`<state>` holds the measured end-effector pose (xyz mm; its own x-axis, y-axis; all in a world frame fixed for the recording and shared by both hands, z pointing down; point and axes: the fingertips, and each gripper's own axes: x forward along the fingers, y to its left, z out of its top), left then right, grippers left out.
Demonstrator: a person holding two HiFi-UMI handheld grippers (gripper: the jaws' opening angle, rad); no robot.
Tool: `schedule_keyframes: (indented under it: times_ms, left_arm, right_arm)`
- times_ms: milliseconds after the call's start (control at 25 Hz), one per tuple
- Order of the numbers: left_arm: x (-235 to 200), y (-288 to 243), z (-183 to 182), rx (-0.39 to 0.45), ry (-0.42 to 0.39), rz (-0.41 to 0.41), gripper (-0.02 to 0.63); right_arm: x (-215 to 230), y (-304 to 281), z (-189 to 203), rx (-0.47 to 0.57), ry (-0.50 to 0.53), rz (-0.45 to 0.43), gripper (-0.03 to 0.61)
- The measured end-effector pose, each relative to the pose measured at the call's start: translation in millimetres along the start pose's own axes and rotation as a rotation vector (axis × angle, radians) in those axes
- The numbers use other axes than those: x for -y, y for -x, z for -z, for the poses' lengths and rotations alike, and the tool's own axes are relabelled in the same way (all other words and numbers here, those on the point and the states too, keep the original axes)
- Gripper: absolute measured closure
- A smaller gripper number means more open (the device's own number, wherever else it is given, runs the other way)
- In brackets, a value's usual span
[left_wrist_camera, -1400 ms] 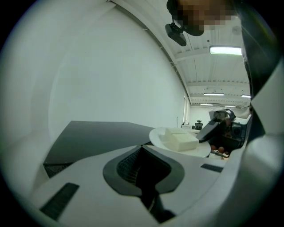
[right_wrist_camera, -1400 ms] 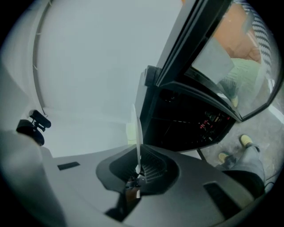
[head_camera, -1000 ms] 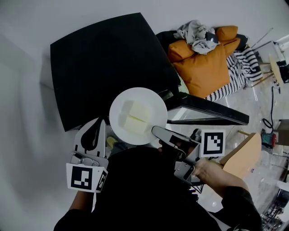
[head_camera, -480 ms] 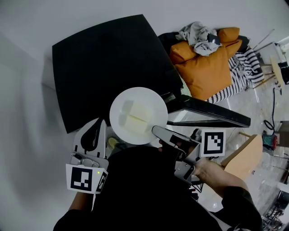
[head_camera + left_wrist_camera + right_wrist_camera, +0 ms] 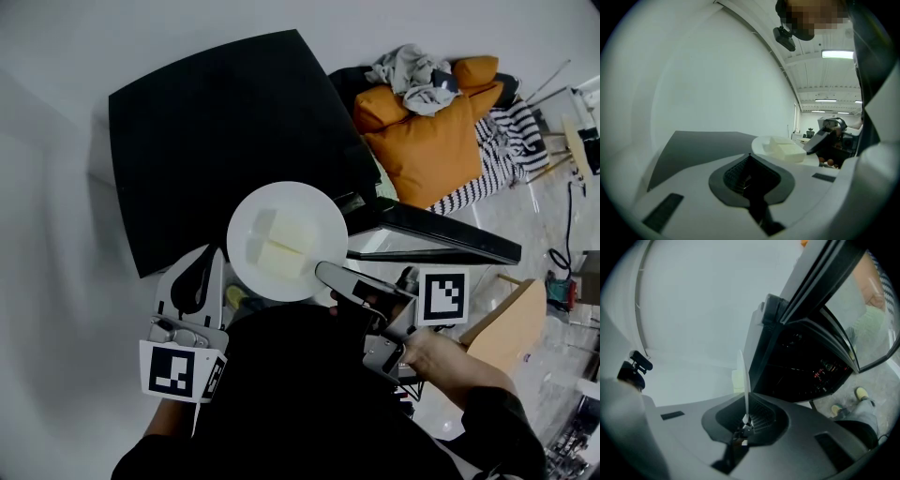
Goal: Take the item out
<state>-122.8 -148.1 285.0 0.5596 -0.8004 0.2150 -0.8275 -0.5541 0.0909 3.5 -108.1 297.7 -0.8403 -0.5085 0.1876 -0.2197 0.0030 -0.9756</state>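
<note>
1. Right hand-held gripper point(image 5: 324, 271) pinches the rim of the white plate point(image 5: 326, 225), its jaws almost together; the left hand-held gripper point(image 5: 750, 158) is closed on nothing.
2. Black oven point(image 5: 225, 141) has its door point(image 5: 441, 234) open; the plate seems already outside, at its front.
3. Pale blocks point(image 5: 281, 246) lie loose on the plate, so I judge the next move needs a level carry.

A large orange cushion point(image 5: 427, 155) sits on the pale floor point(image 5: 525, 234). A smaller orange cushion point(image 5: 473, 67) and a heap of crumpled grey clothing point(image 5: 412, 70) lie at its far edge. Black-and-white striped fabric point(image 5: 487, 155) lies just beside it. A light wooden panel point(image 5: 506, 328) stands tilted nearer by. A black cable point(image 5: 565, 225) trails over the floor. Ceiling strip lights point(image 5: 839, 54) glow.
</note>
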Motion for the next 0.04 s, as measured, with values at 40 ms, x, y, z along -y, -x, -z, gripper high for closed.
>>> schedule_keyframes:
  times_ms: [40]
  left_arm:
    - [0.0,-0.3,-0.1,0.001,0.000,0.001,0.606]
  right_arm:
    - [-0.1,0.1,0.0,0.000,-0.001,0.000,0.560]
